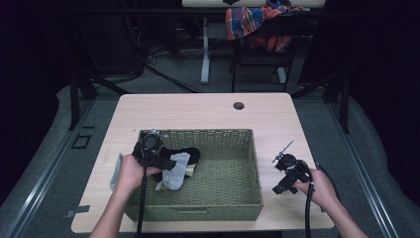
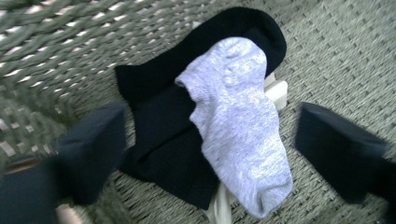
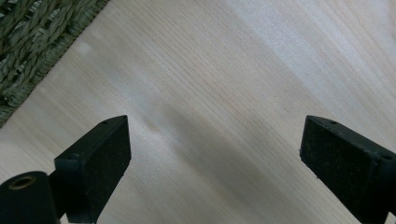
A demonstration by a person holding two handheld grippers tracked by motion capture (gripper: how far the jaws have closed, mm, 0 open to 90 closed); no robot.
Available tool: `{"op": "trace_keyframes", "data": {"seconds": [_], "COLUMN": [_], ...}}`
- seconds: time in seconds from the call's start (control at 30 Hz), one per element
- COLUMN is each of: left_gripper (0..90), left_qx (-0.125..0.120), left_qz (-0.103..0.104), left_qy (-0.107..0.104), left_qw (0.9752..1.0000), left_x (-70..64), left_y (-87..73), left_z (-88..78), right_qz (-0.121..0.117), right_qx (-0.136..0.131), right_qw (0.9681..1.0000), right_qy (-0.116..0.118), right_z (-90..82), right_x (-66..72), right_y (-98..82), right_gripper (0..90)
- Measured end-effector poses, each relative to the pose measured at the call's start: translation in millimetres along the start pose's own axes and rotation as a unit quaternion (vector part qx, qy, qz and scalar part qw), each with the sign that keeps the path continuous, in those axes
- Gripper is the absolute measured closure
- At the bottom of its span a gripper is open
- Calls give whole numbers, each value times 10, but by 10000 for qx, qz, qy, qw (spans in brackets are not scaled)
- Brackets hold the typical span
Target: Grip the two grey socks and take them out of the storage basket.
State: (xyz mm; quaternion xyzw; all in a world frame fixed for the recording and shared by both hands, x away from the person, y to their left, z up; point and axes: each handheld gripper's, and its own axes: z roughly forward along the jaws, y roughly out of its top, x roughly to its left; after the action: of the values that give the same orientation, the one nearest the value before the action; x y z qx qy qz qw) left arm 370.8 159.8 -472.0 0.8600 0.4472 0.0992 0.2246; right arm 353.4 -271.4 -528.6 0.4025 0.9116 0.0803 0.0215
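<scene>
Left gripper [image 1: 166, 161]: held over the left end of the woven basket [image 1: 233, 203], pointing down at the pile of socks; in the left gripper view its 2 black jaws stand wide apart with nothing pressed between them, the socks lying below and between them.
Grey sock [image 2: 238, 126]: lies on top of the pile, toe toward the basket's near wall, draped across the black sock.
Black sock [image 2: 163, 140]: beneath the grey one, spread on the basket floor close to the left wall, its far end curling past the grey sock.
Cream piece [image 2: 280, 91]: a pale scrap peeks out from under both socks; what it is cannot be told.
Second grey sock [image 1: 117, 171]: lies on the table [image 1: 198, 111] just outside the basket's left wall, beside the person's left hand [image 1: 130, 174].
Right gripper [image 1: 281, 184]: held near the table's right edge, well apart from the basket; its jaws are spread wide over bare wood, holding nothing.
Basket: sits toward the table's near edge, its right half bare.
</scene>
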Motion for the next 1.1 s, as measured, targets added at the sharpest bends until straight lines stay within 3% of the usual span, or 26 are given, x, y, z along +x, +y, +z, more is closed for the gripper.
{"op": "trace_keyframes", "data": {"seconds": [0.1, 0.23, 0.33, 0.47, 0.6, 0.73, 1.0, 1.03, 1.1], "left_gripper": [185, 375, 462, 495, 641, 795, 846, 846, 846], "left_qx": [216, 430, 620, 800, 884, 841, 576, 498, 429], "left_qz": [145, 196, 204, 134, 189, 277, 440, 450, 462], "left_qy": [-74, -119, -26, 21, -111, -187, -290, -307, -327], "left_qw": [9996, 9988, 9979, 9967, 9958, 9959, 9969, 9973, 9975], "left_x": [-27, -59, -77, -94, -87, -115, -170, -174, -166], "left_y": [3, 24, 39, 30, 20, 23, 27, 24, 26], "left_z": [96, 202, 293, 380, 401, 372, 160, 124, 61], "right_qz": [-9, -12, -6, -12, -11, -37, -9, -109, 1], "right_qx": [0, -10, -8, -7, 5, 27, 13, 117, -13], "right_qw": [10000, 10000, 10000, 10000, 10000, 10000, 10000, 9999, 10000], "right_qy": [15, -10, -10, -8, -13, -16, -35, -27, 8], "right_z": [0, -5, -6, -7, -7, -10, -3, -19, -5], "right_x": [0, 13, 15, 17, 15, 14, 12, -3, 13], "right_y": [2, 3, 3, 2, 3, 5, 1, 10, 2], "right_gripper": [84, 84, 84, 84, 84, 84, 84, 84, 84]}}
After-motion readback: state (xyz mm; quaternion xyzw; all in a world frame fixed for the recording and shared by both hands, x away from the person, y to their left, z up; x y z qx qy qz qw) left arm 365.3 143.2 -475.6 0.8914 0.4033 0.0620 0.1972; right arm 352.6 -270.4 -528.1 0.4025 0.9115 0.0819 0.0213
